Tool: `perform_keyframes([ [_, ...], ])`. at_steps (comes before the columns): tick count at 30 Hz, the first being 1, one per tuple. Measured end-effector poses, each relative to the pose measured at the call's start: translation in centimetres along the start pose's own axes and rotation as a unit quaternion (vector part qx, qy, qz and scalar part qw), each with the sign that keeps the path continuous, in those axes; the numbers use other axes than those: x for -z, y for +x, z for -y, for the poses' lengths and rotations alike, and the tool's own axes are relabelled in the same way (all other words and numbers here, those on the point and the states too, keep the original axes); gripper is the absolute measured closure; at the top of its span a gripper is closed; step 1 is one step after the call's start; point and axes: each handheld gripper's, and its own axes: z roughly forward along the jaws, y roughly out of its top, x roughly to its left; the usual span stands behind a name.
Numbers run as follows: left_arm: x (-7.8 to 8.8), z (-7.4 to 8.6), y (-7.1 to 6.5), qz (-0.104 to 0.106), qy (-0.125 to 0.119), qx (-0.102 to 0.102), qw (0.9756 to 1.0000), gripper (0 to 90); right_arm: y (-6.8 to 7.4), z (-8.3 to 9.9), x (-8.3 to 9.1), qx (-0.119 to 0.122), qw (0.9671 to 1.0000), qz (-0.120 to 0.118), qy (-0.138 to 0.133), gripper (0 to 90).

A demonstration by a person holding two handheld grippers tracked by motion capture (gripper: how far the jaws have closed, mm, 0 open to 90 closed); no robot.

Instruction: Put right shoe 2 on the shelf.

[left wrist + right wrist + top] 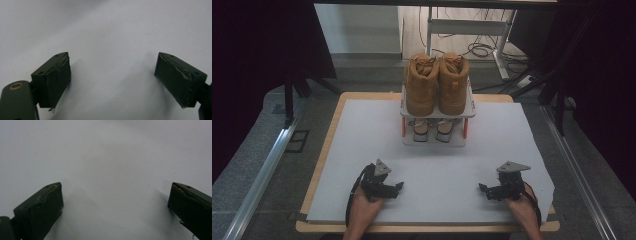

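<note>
Reaching for the boots (436, 84) on the rack (438, 112) (both grippers' fingers wide open, empty): approach level, one each.

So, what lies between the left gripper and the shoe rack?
Nothing: in the high view, bare white board separates the left gripper from the shoe rack.

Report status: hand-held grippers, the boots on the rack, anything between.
Left hand-held gripper open, low over the white sheet. Right hand-held gripper open, same. Tan boots on rack top, untouched. Nothing in between.
</note>
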Motion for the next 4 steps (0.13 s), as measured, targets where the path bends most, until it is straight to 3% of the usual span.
perform_keyframes([
  [4, 0.0, 0.0, 0.02, 0.0, 0.001, 0.0, 1.0, 13.3, 0.01, 0.02, -0.01, 0.0, 1.0, 0.0, 0.0, 0.0],
])
